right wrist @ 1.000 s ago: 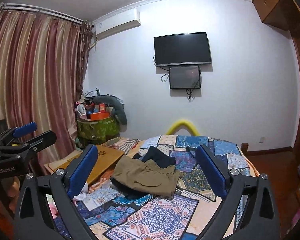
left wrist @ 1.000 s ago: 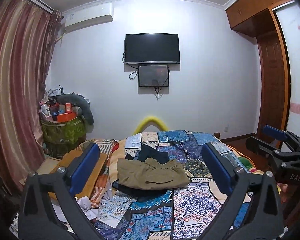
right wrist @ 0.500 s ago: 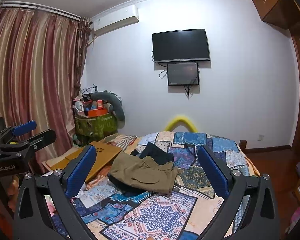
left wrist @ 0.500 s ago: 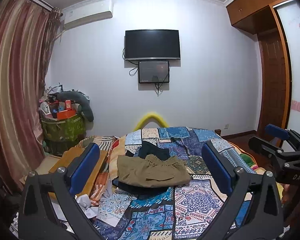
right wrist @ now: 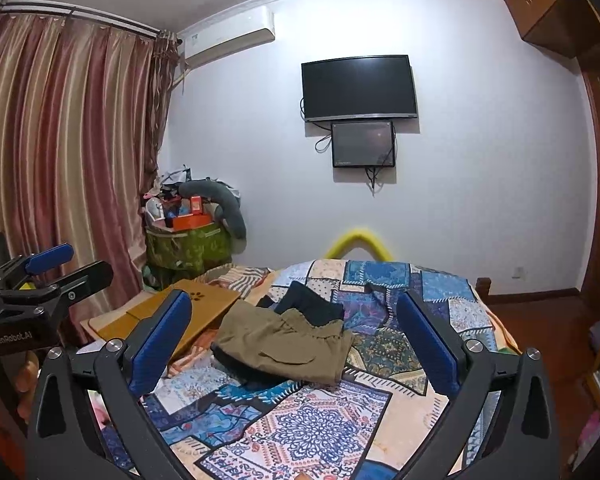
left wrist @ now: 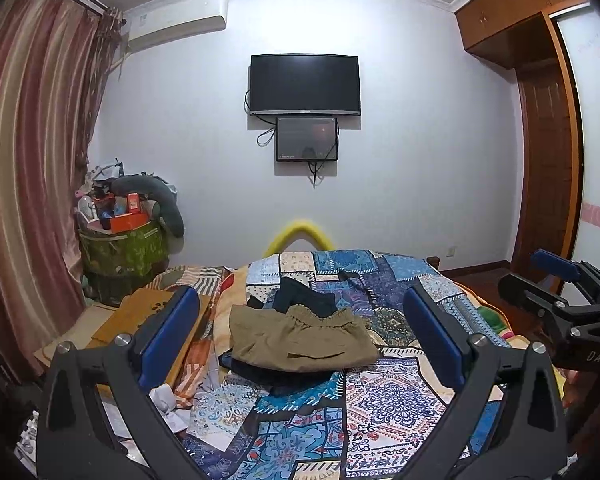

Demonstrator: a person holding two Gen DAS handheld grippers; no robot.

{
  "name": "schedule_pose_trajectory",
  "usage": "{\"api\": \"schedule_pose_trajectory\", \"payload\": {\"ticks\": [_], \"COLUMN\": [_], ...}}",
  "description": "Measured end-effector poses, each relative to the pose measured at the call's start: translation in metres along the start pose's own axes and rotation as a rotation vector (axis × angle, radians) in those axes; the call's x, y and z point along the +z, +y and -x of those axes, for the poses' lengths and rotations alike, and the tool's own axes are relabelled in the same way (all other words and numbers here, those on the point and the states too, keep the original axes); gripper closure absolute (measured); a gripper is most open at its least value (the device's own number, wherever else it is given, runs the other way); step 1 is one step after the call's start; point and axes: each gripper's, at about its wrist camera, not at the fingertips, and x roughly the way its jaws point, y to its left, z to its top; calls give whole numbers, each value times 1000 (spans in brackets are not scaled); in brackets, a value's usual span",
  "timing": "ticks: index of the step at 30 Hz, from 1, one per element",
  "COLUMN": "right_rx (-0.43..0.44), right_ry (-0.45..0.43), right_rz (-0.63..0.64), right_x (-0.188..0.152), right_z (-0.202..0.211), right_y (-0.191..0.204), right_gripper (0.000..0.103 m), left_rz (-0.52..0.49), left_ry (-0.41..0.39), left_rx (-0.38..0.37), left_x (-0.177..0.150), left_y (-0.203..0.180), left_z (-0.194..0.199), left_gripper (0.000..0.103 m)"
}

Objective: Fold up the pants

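Observation:
Khaki pants (left wrist: 300,340) (right wrist: 284,344) lie folded into a rough rectangle on the patchwork quilt (left wrist: 384,400) (right wrist: 300,432), resting on top of dark garments (left wrist: 304,300) (right wrist: 312,304). My left gripper (left wrist: 299,296) hovers above the near part of the bed, open and holding nothing, with the pants ahead between its blue pads (left wrist: 168,332). My right gripper (right wrist: 293,300) is likewise open and apart from the pants. Each gripper shows at the edge of the other view: right gripper (left wrist: 540,276), left gripper (right wrist: 76,266).
A wooden board (left wrist: 140,312) (right wrist: 188,312) leans at the bed's left side beside loose papers. A green basket (left wrist: 124,252) piled with clutter stands in the corner by the curtain (left wrist: 28,200). A yellow foam arc (left wrist: 300,228) rises at the bed's far end, and a TV (left wrist: 304,84) hangs on the wall.
Both views have tilted slightly downward, so the room sits a little higher in frame. The pants have not moved and both grippers stay open.

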Motion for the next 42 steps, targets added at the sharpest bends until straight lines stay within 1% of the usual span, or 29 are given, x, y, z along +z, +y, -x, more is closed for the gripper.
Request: {"api": "schedule_pose_trajectory", "payload": {"ticks": [15,22,30,33,42], "right_rx": [-1,-2,-4,-4,-5], "right_ry": [4,1,1,1,7], "right_rz": [-2,-1,-2,-3,-10], "right_x": [0,0,-1,-1,-2], "right_z": [0,1,1,1,-1], "right_y": [-1,-1,0,1,0], "right_gripper": [1,1,1,1,1], "left_rz": [5,14,2,13,16], "left_ry": [16,26,22,25,24], "left_rx": [-14,-41,-49,-62,-68], "left_x": [0,0,-1,0,-1], "left_y": [-1,0,-4,-3,-4], "left_z": [-3,-5,-3,-4,-4], "left_gripper": [0,0,0,0,0]}}
